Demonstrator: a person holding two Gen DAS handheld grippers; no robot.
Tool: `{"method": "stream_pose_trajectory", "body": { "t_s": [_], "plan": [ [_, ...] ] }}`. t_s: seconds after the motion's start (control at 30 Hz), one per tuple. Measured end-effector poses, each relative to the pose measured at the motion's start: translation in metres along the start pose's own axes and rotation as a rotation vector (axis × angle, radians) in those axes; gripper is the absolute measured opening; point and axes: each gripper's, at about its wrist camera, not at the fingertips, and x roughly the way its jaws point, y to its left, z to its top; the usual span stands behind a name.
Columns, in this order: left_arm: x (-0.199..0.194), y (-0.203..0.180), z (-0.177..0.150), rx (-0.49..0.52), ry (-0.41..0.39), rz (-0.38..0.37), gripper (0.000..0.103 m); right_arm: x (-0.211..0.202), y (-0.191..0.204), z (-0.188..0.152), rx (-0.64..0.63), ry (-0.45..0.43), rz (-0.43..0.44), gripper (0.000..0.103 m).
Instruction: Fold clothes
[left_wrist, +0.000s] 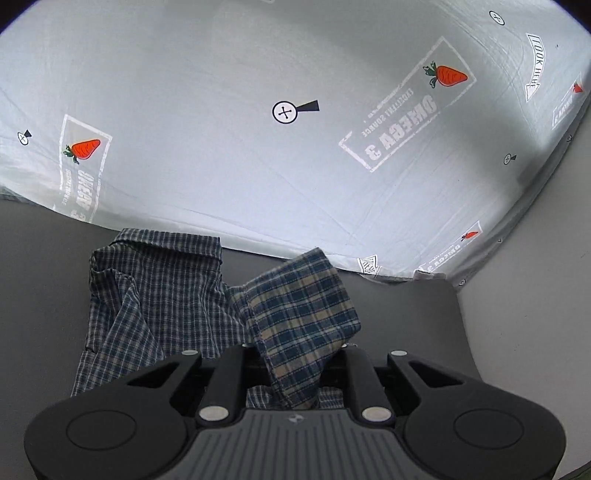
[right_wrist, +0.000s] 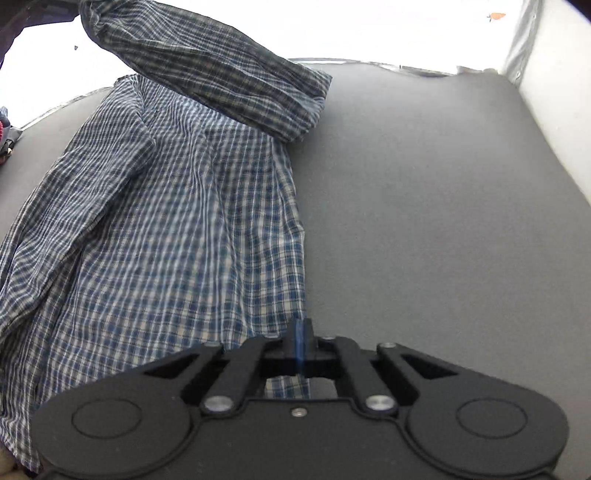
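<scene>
A blue and white checked shirt (right_wrist: 155, 221) lies spread on a dark grey table (right_wrist: 424, 203). In the right wrist view one sleeve (right_wrist: 221, 74) is lifted up toward the top left. My right gripper (right_wrist: 303, 339) is shut on the shirt's right edge near the hem. In the left wrist view my left gripper (left_wrist: 295, 354) is shut on a fold of the checked sleeve (left_wrist: 306, 317) and holds it above the table, with the rest of the shirt (left_wrist: 147, 295) lying below at the left.
A white sheet with carrot prints (left_wrist: 280, 110) hangs behind the table's far edge. The table's right edge (right_wrist: 546, 147) meets a pale wall. Some dark and red items (right_wrist: 5, 136) sit at the far left edge.
</scene>
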Motion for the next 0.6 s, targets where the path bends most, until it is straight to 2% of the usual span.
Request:
{"method": "stream_pose_trajectory", "body": {
  "t_s": [0.13,0.3,0.4,0.47,0.53,0.6],
  "plan": [
    [-0.027,0.015,0.041,-0.004,-0.095,-0.043,0.015,-0.04,0.033,0.014,0.018,-0.078,0.02,0.0],
    [-0.086,0.051,0.094,-0.027,-0.244,-0.076,0.015,-0.08,0.103,0.022,-0.058,-0.135,0.143,0.0],
    [-0.12,0.081,0.111,-0.01,-0.33,-0.038,0.015,-0.079,0.157,0.019,-0.107,-0.107,0.27,0.0],
    [-0.129,0.104,0.113,-0.02,-0.347,0.013,0.015,-0.07,0.19,0.012,-0.163,-0.076,0.318,0.0],
    [-0.133,0.131,0.11,-0.073,-0.33,0.034,0.015,-0.067,0.215,0.004,-0.218,-0.062,0.293,0.001],
    [-0.132,0.157,0.103,-0.133,-0.308,0.045,0.015,-0.068,0.217,-0.004,-0.242,-0.062,0.227,0.014]
  ]
}}
